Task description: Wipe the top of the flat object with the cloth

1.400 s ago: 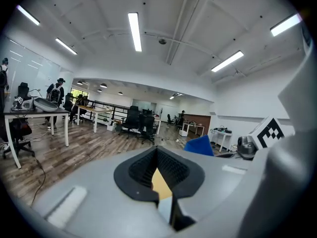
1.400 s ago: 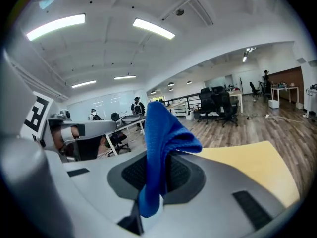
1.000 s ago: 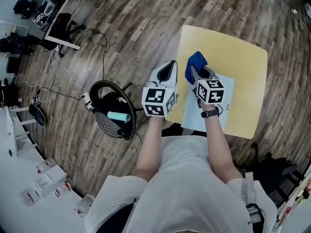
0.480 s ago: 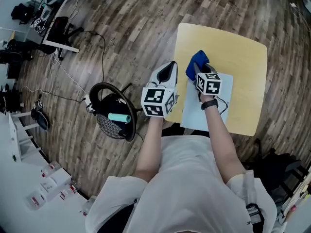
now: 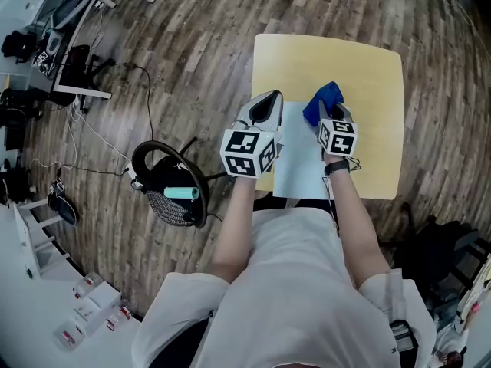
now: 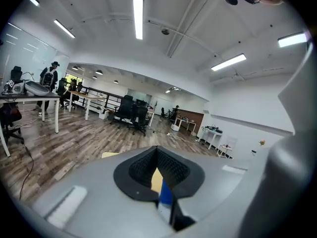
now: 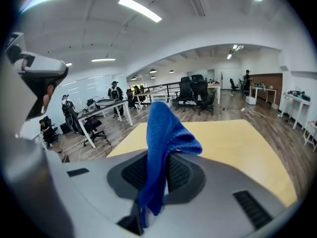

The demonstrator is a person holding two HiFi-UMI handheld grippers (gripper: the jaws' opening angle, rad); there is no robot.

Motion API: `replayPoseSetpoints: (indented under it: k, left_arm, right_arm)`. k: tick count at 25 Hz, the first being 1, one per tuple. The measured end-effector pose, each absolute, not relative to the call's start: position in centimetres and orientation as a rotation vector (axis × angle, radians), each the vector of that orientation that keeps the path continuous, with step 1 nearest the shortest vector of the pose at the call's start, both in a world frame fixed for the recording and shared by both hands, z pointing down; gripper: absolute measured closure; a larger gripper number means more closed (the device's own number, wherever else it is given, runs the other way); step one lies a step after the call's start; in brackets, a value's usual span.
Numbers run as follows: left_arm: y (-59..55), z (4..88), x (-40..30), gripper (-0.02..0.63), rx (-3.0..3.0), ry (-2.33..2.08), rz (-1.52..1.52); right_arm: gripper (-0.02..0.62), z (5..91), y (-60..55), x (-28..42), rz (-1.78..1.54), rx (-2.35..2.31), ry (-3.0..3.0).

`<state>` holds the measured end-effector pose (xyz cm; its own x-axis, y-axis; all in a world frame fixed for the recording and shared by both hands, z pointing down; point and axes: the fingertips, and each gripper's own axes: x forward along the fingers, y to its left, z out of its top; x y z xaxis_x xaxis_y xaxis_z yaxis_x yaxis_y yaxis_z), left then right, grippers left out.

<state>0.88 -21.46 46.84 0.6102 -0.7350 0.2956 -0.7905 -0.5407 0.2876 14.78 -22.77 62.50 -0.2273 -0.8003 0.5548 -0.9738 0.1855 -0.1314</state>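
Observation:
A pale blue-white flat sheet (image 5: pixel 298 169) lies on the near part of the yellow table (image 5: pixel 330 56). My right gripper (image 5: pixel 331 118) is shut on a blue cloth (image 5: pixel 323 101), which hangs bunched over the sheet's far right corner. In the right gripper view the blue cloth (image 7: pixel 164 133) stands up from between the closed jaws of that gripper (image 7: pixel 157 168), with the yellow table (image 7: pixel 233 143) beyond. My left gripper (image 5: pixel 263 112) hovers at the sheet's left edge, shut and holding nothing. In the left gripper view its tips (image 6: pixel 157 157) meet, and a sliver of yellow and blue shows through.
A round black stool (image 5: pixel 170 184) carrying a teal tube (image 5: pixel 182 193) stands on the wood floor left of the table, with cables (image 5: pixel 100 140) trailing toward desks (image 5: pixel 73 21) at the upper left. Office chairs (image 7: pixel 195 94) and people (image 7: pixel 115 97) are far behind.
The right gripper has carried the blue cloth rightward from the table's left edge to its middle. The left gripper now sits over the table's left side. The head view has shifted.

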Motion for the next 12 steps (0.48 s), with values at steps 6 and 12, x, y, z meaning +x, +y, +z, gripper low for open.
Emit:
replayPoseSetpoints:
  k: [6,12]
  left_arm:
    - [-21.3,47.3,3.7,0.597,2.511,-1.170,0.248]
    - [-21.3,47.3,4.5,0.597,2.531,-1.155,0.260]
  right_arm:
    - [0.541,62.5,-21.1,21.6,0.532,1.775,-2.011]
    - [0.541,62.4,-20.1,25.3,0.504,1.803,-1.954]
